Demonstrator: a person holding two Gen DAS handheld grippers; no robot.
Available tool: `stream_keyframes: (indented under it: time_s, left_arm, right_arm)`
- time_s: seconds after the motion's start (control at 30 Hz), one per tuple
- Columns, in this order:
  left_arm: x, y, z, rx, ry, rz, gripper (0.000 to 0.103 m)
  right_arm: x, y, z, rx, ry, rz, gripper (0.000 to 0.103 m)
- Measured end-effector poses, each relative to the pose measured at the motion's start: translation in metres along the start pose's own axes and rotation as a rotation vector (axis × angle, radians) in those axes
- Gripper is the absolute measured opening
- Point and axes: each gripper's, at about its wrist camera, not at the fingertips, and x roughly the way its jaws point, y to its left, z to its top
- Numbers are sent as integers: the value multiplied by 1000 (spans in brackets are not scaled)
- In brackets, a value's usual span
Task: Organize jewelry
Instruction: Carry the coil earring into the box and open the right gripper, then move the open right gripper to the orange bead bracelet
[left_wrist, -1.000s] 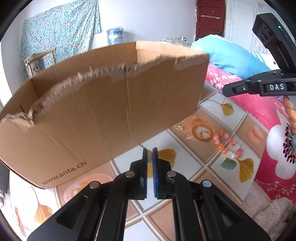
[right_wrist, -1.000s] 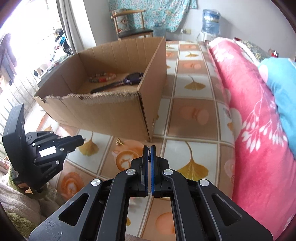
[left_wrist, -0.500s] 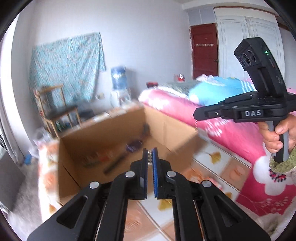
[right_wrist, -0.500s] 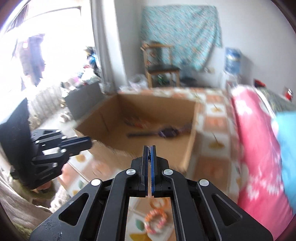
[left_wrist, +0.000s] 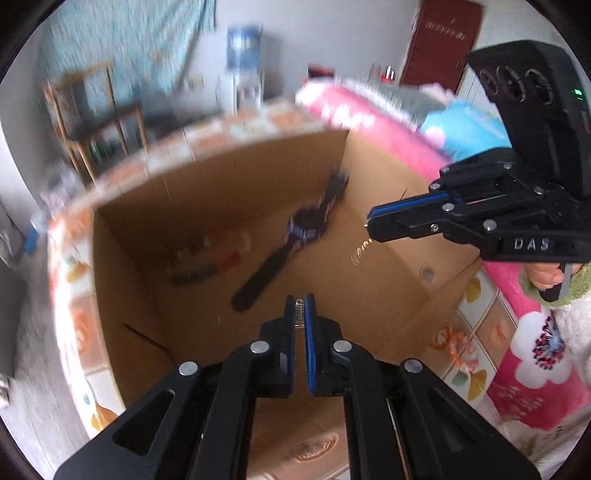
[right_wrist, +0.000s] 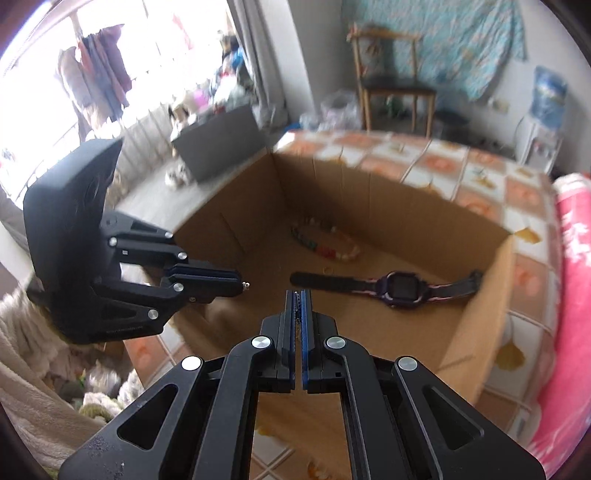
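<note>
Cardboard box (right_wrist: 476, 321) open on tiled floor (right_wrist: 524, 192) beside pink bed (right_wrist: 572, 258). Inside on box bottom: purple watch (right_wrist: 395, 286), beaded bracelet (right_wrist: 325, 245) behind it. Above box: left tool (left_wrist: 300, 314) pinching small metal piece (left_wrist: 298, 318); right tool (right_wrist: 298, 310) clamped on thin chain (left_wrist: 360, 253), dangling. On floor outside: orange bracelet (left_wrist: 456, 341).

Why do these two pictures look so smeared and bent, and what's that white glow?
Left wrist view: motion blur smears the cardboard box rim, the chair and the bed, while the left tongs stay sharp; the fisheye lens bows straight edges. Right wrist view: the window is blown out white, the watch reads fairly sharp, and the edges blur.
</note>
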Motion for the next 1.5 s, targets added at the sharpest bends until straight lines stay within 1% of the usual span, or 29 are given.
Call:
stream_keyframes:
  time_s: [0.1,0.17,0.23,0.27,0.33,0.37,0.4,0.47,0.53,0.6,0.7,0.73,0.8,0.83,0.9,0.93,0.97,1.0,1.03,1.07,1.1,1.17,1.2,1.27,1.33,1.37,1.43,1.47,1.5]
  left_arm:
    - [23,18,6,-61,125,-29,5]
    - [32,27,5,-89,181,-38,5]
    - [38,33,6,-109,215,-43,5]
    - [38,34,5,-111,224,-42,5]
    - [38,33,7,-106,230,-29,5]
    - [40,35,8,-109,231,-24,10]
    - [40,36,9,-116,231,-27,12]
    - [39,36,10,-121,222,-24,19]
    - [38,37,12,-120,206,-11,23]
    - [36,39,15,-123,194,-6,24]
    - [25,37,17,-111,152,18,29]
    - [19,34,17,-99,128,28,34]
    - [3,26,19,-78,75,47,41]
    - [-7,21,18,-64,46,53,46]
    - [-27,12,16,-46,-10,64,55]
    - [-43,3,11,-28,-55,70,63]
    - [-51,-2,8,-18,-81,67,66]
    - [-69,-11,0,-5,-137,55,74]
    - [-83,-17,-7,-3,-180,44,80]
    - [-91,-21,-13,-5,-208,33,85]
    - [-101,-26,-21,-12,-238,18,87]
    - [-113,-35,-37,-22,-279,-7,97]
    - [-118,-41,-50,-27,-299,-19,97]
    - [-117,-53,-69,-23,-310,-42,97]
    - [-107,-65,-91,-27,-294,-73,97]
    - [-101,-69,-100,-40,-279,-83,97]
    - [-77,-75,-116,-82,-225,-103,97]
    - [-61,-77,-124,-99,-185,-98,97]
    - [-48,-78,-130,-110,-156,-74,97]
  right_arm:
    - [21,-4,5,9,67,9,1]
    - [27,-7,4,11,94,3,1]
    - [34,-11,6,18,111,2,3]
    - [36,-12,6,22,113,2,6]
    - [37,-17,7,36,105,4,6]
    - [38,-18,8,41,102,6,6]
    - [38,-20,9,51,97,9,7]
    - [37,-23,10,62,87,14,9]
    - [34,-25,11,65,75,10,11]
    - [27,-25,11,64,56,9,14]
    - [10,-23,9,59,-3,-3,19]
    - [5,-23,8,58,-24,-4,20]
    - [-17,-20,5,61,-91,-9,31]
    - [-25,-19,3,62,-117,-15,34]
    - [-52,-15,-5,61,-188,-36,45]
    - [-66,-11,-12,59,-227,-44,47]
    - [-82,-6,-22,56,-267,-52,51]
    - [-96,-2,-32,54,-302,-60,58]
    - [-105,1,-39,54,-325,-67,61]
    - [-119,6,-52,59,-357,-79,67]
    - [-127,7,-60,66,-374,-88,72]
    - [-146,14,-87,96,-421,-116,79]
    - [-155,15,-102,119,-445,-126,82]
    - [-163,15,-125,165,-459,-161,86]
    - [-159,16,-147,220,-442,-211,89]
    - [-156,16,-156,246,-422,-235,92]
    - [-137,14,-178,314,-353,-302,92]
    - [-128,13,-185,338,-323,-328,92]
    - [-115,10,-193,371,-280,-372,92]
